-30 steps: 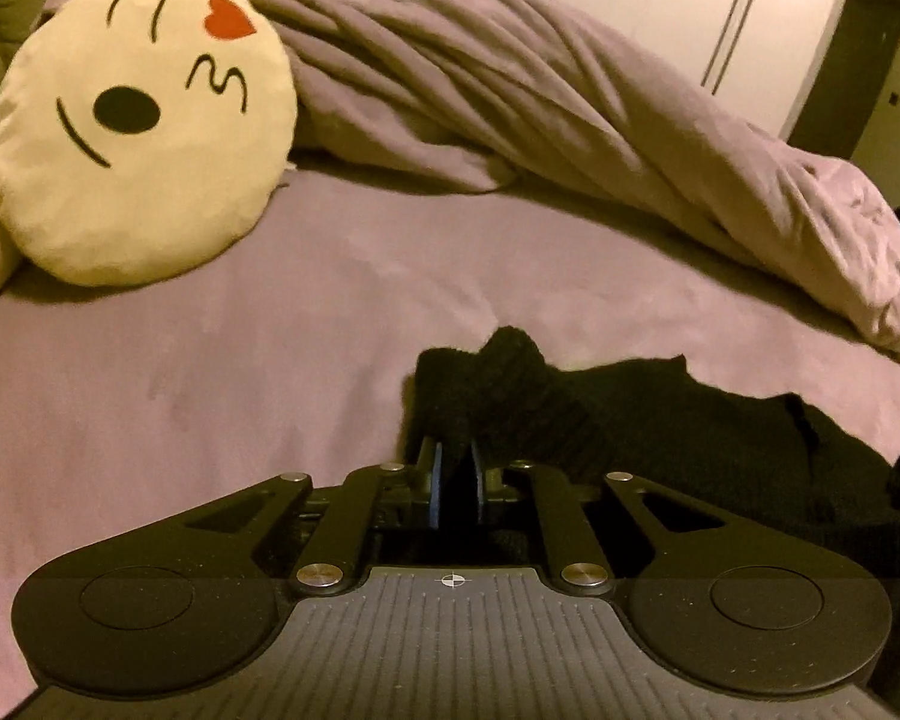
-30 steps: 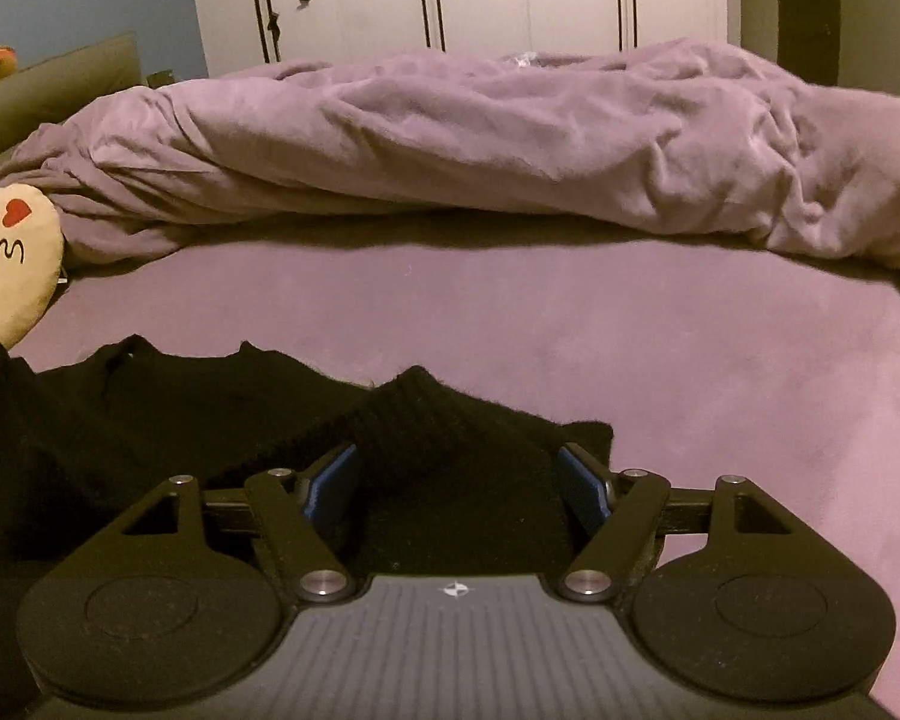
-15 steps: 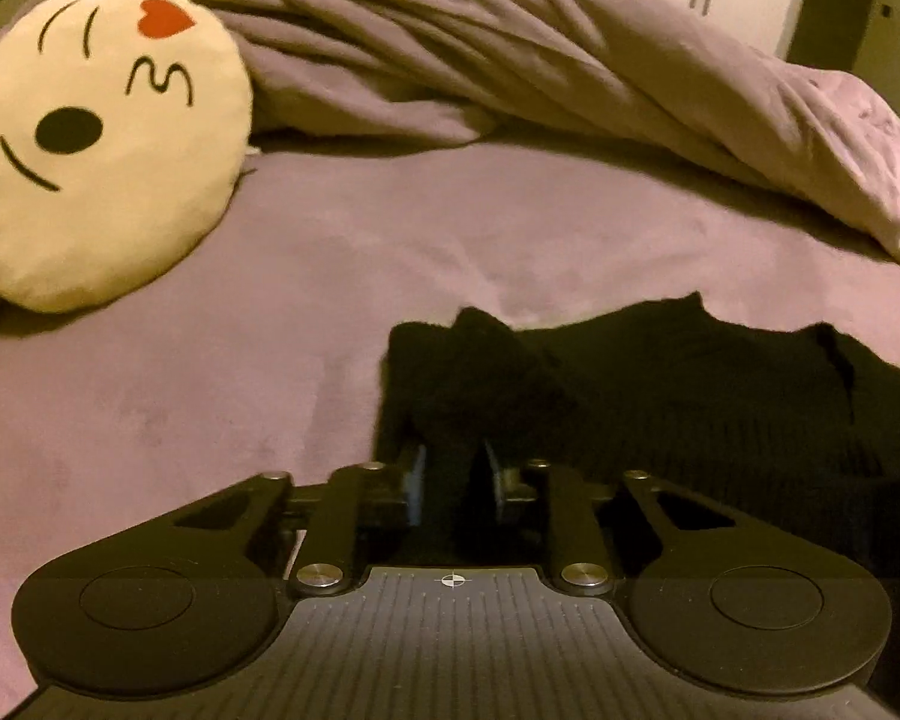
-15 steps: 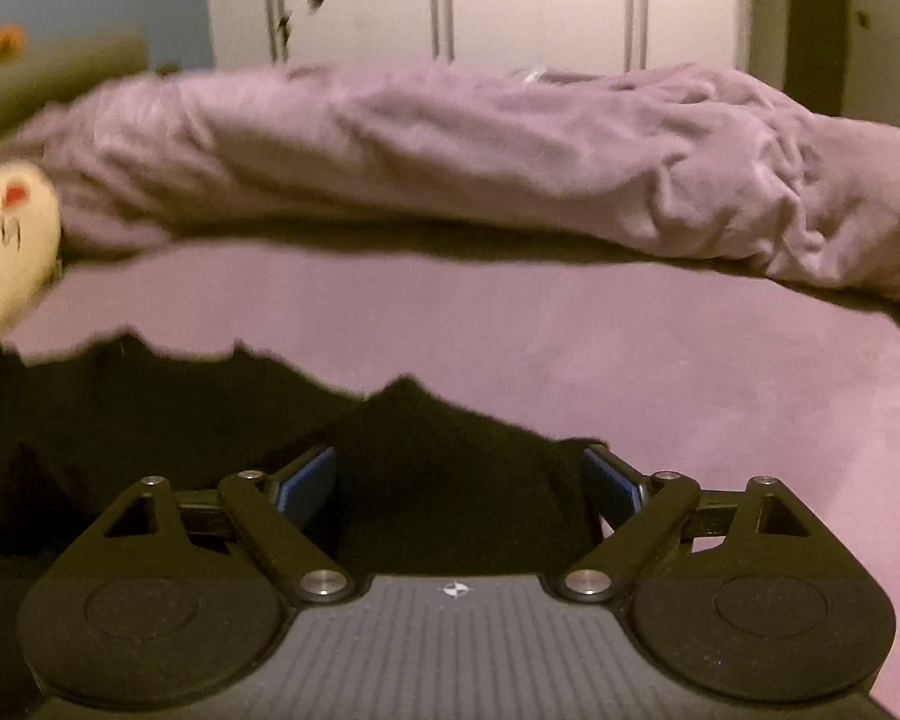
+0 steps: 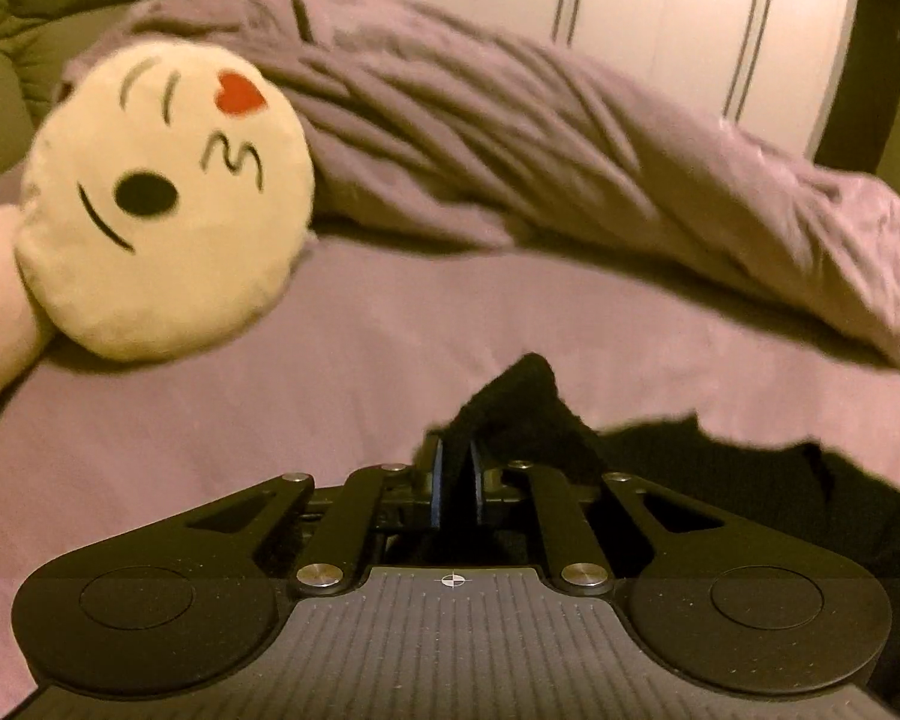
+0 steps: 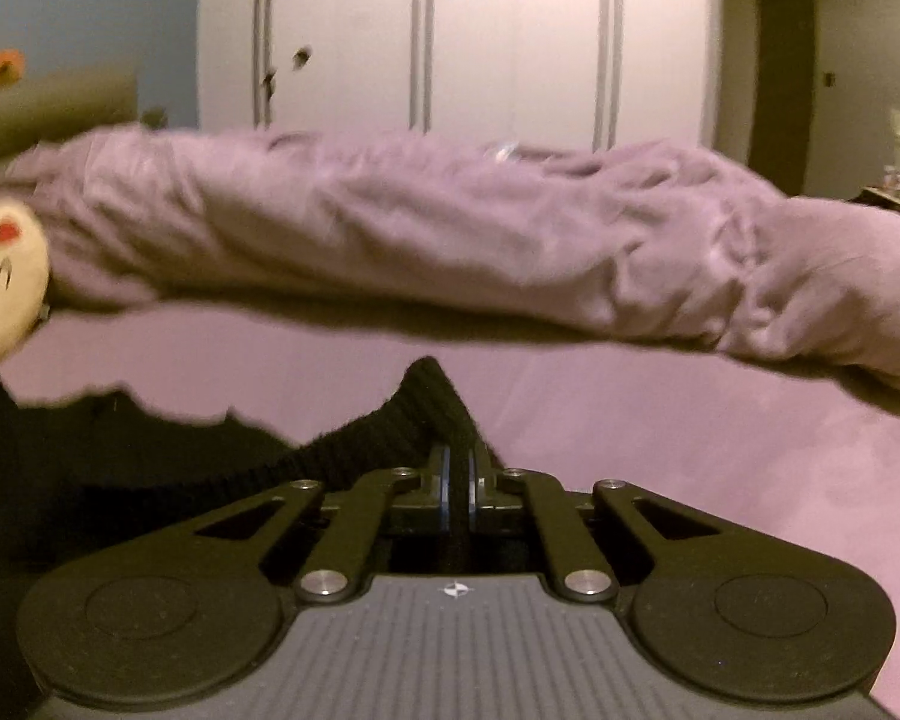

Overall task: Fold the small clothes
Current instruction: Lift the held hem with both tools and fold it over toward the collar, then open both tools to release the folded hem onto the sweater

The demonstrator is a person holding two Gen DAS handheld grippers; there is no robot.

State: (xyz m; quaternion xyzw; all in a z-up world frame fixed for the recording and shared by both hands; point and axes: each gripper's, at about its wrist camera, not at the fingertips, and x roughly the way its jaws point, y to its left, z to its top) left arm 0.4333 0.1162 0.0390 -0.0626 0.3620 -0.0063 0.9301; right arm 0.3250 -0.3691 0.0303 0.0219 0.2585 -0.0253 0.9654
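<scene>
Black knit fills the nearest ground in both wrist views: the left gripper (image 5: 456, 471) has its blue-edged pads pressed together on a bunched corner of the black garment (image 5: 531, 414), which peaks up just past the fingertips, and the right gripper (image 6: 461, 471) pinches a ribbed edge of the same black garment (image 6: 417, 420) in the same way, its jaws having just been closing on the fabric that sits between them. From each pinch the dark cloth trails sideways, toward the right of the left view and toward the left of the right view (so the piece hangs stretched between the two grippers), its lower part lying on the mauve bedsheet (image 5: 342, 372). Whether the whole garment is clear of the sheet cannot be told. Farther back on the left a round cream cushion (image 5: 162, 204) with a winking, kissing face and a red heart rests on the sheet, touching a pale pink bolster at the frame edge. Behind it a rumpled mauve duvet (image 6: 426, 240) lies heaped across the bed. Beyond stands a white wardrobe (image 6: 510, 42) with long vertical handles; its doors are shut, so nothing inside shows.
</scene>
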